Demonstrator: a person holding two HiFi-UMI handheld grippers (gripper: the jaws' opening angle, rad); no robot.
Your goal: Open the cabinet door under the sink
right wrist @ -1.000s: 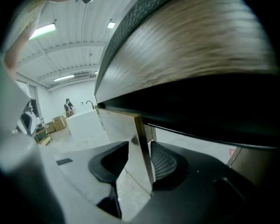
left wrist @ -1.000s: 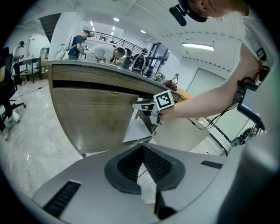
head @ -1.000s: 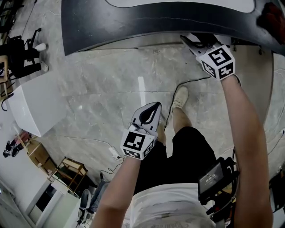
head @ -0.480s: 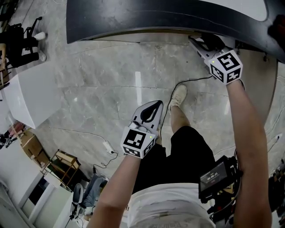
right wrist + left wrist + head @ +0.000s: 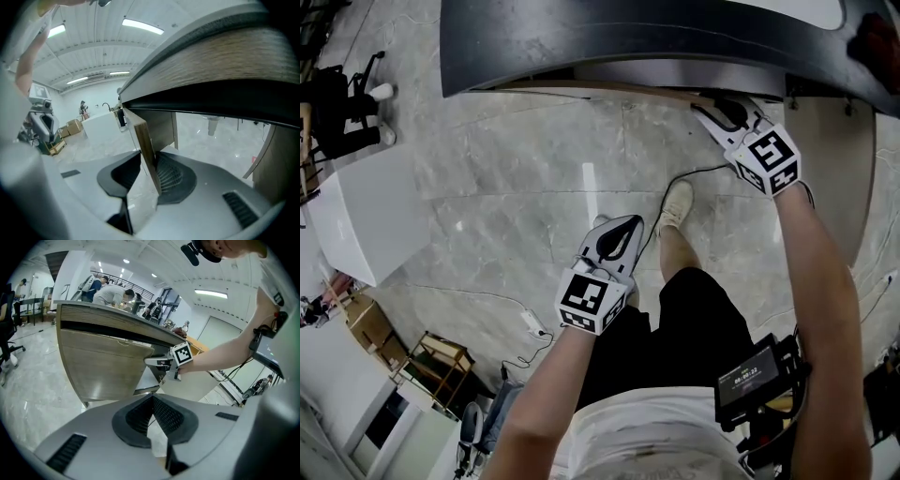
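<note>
The wood-grain cabinet door (image 5: pixel 609 90) hangs under the dark countertop (image 5: pixel 581 37) and stands swung a little out from the cabinet. My right gripper (image 5: pixel 712 108) is at its right end. Its jaws have just been closing, and the door's free edge (image 5: pixel 144 145) stands upright between them, pressed by the pads. The left gripper view shows the door's face (image 5: pixel 108 366) with the right gripper (image 5: pixel 157 362) at its edge. My left gripper (image 5: pixel 623 225) hangs shut and empty above the floor, near my legs, its jaws (image 5: pixel 152 401) together.
A black cable (image 5: pixel 694 173) runs over the marble floor by my shoe (image 5: pixel 678 204). A white block (image 5: pixel 366 216) and an office chair (image 5: pixel 347 112) stand at the left, a small shelf (image 5: pixel 441 361) at the lower left. People (image 5: pixel 110 291) stand behind the counter.
The door's top edge has come out from under the countertop as the right gripper moved toward me with it. The left gripper has stayed where it was.
</note>
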